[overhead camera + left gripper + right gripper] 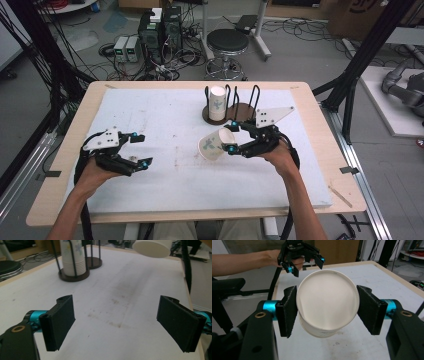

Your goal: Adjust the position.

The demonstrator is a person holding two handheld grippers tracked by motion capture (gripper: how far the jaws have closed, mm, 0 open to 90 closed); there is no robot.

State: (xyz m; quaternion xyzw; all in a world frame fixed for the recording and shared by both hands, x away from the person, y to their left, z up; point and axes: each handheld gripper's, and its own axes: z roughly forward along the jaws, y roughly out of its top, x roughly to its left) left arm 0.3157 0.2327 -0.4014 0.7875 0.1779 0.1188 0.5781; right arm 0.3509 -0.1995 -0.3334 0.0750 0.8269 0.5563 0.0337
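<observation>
A white paper cup [212, 145] with a faint print is held tilted on its side just above the white mat, and my right gripper [231, 136] is shut on it. In the right gripper view the cup [327, 305] turns one round end to the camera, a black pad pressed against each side between my right gripper [327, 311] jaws. Seen from the left gripper view, the cup [152, 247] hangs at the top. My left gripper [141, 149] stands open over the mat's left part; its jaws are wide apart [125, 325] with nothing between them.
A stack of cups [216, 102] stands in a wire holder [209, 116] at the mat's back centre, with a second, empty holder [246, 110] beside it. Behind the table are a stool [227, 42], computer units [160, 32] and floor cables.
</observation>
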